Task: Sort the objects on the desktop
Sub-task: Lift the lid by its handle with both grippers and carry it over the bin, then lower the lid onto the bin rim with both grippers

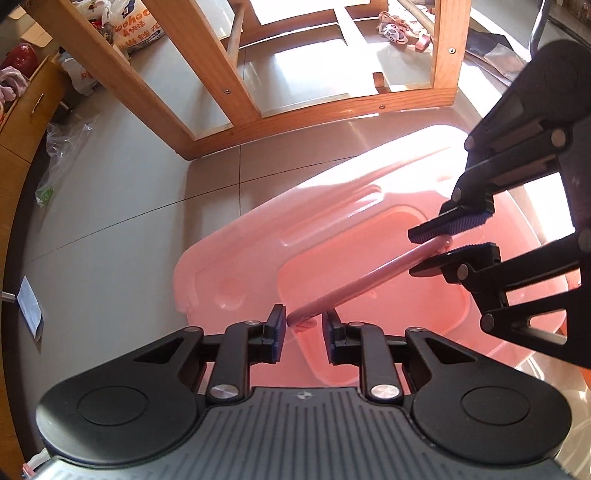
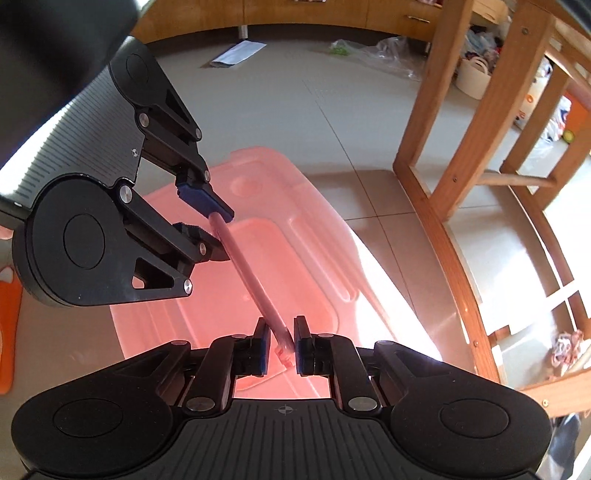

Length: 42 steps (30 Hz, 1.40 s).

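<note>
Pink pen (image 1: 369, 282) bridging both tongs, right tongs (image 1: 448, 247) clamped on one end, left tongs (image 1: 303, 325) apart around the other

Wooden chair frame (image 1: 236, 110) at twelve o'clock on the grey tiled floor (image 1: 129, 177); printed shopping bags (image 1: 125, 26) at eleven o'clock; clear plastic bag (image 1: 61, 155) at nine o'clock; white paper (image 1: 31, 312) at eight o'clock; pink-and-white slippers (image 1: 400, 31) at one o'clock; wooden cabinet (image 1: 22, 107) at ten o'clock.
</note>
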Available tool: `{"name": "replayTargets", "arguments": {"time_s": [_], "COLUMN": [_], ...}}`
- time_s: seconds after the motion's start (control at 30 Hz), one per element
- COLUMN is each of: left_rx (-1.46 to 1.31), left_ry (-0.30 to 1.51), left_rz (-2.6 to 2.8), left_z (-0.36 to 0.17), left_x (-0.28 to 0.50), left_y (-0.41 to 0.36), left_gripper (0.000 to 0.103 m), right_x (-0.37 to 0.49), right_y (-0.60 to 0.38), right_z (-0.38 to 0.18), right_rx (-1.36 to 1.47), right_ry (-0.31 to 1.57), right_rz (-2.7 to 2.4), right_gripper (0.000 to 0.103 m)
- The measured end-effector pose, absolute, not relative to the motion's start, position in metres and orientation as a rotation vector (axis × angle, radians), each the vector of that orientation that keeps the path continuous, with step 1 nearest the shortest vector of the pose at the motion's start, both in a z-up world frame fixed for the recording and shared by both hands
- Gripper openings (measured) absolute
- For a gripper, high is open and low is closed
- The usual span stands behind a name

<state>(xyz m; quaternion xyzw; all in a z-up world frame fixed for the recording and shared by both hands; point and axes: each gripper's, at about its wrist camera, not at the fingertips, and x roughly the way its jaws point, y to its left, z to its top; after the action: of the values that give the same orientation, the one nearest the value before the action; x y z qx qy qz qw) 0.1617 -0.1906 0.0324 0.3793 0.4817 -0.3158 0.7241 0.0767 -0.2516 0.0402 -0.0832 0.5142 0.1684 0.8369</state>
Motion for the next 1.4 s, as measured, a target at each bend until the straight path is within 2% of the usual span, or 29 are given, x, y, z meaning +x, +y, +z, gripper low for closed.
{"name": "replayTargets", "arguments": {"time_s": [0.33,1.03,1.2,1.33,1.4], "left_rx": [0.799,0.752,0.765,0.755,0.752], "left_ry": [1.087,1.13,1.134,1.144,1.153], "left_rz": [-0.661,-0.66,-0.66,-0.657,-0.651], "left_z": [0.027,0.03,0.028,0.027,0.025], "left_x": [0.165,0.155,0.151,0.15,0.15], "left_y": [-0.186,-0.171,-0.169,-0.168,-0.167], "left_gripper": [0.022,0.022,0.023,0.026,0.026], "right_x": [0.069,0.071,0.077,0.084,0.089], "right_y": [-0.253,-0.258,-0.254,-0.251,-0.253], "right_z": [0.042,0.043,0.045,0.045,0.044], "right_rx": [-0.109,-0.309,-0.436,-0.451,-0.385], "right_ry": [1.053,0.966,0.954,0.975,1.007], "right_rz": [0.29,0.594,0.687,0.695,0.679], "right_gripper": [0.01,0.008,0.008,0.011,0.017]}}
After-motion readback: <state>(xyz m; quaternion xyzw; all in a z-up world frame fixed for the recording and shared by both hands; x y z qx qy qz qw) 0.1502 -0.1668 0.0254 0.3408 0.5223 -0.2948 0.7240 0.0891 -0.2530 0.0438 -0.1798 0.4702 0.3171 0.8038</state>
